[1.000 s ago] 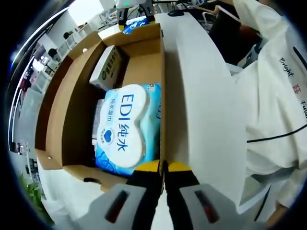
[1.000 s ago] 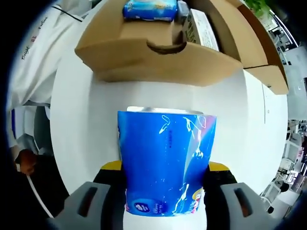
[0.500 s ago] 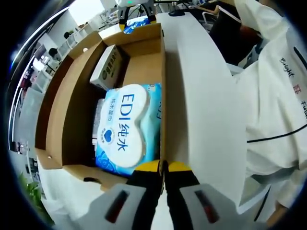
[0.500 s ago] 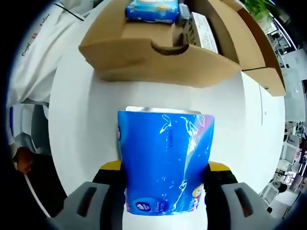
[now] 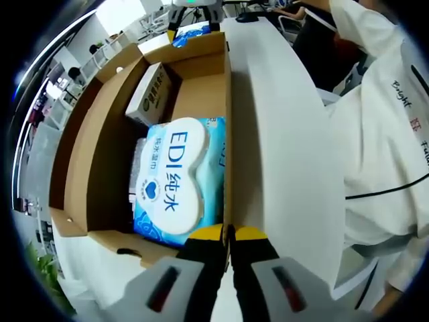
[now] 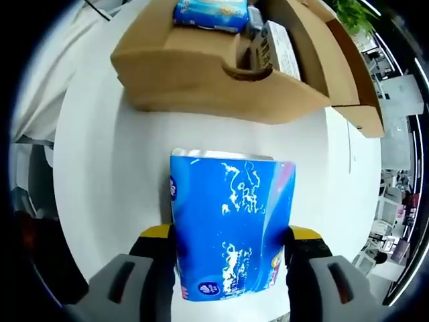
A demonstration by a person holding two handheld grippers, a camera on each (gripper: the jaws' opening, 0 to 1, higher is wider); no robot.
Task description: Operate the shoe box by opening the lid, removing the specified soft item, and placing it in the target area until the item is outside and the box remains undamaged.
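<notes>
- The blue soft pack (image 6: 231, 231) was outside the shoe box (image 6: 201, 74), held between the yellow-tipped jaws of the right gripper (image 6: 231, 251), which were clamped on its two sides.
- The pack was shiny blue plastic with a silver top edge, and it sat over the white surface (image 6: 107, 174), near the box's short end wall.
- The brown cardboard box stood open on the surface, with its lid (image 5: 64, 134) folded back along one long side.
- In the left gripper view, a wet-wipe pack (image 5: 175, 176) with a white heart-shaped label lay inside the box.
- A small white carton (image 5: 149, 92) lay deeper in the box, just beyond the wipe pack.
- The left gripper (image 5: 228, 235) sat at the box's near corner with its jaws pressed together and nothing between them.
- In the left gripper view, the other gripper (image 5: 191, 10) showed far off past the box's far end, with a bit of blue beside it.
- The surface was smooth, white and rounded at its edges.
- A person in a white top (image 5: 382, 147) with a thin black line on it stood right beside the surface.
- Past the surface were office desks, chairs and a bright window, too small to tell well.
- Green leaves (image 6: 352, 13) showed beyond the box in the right gripper view.
</notes>
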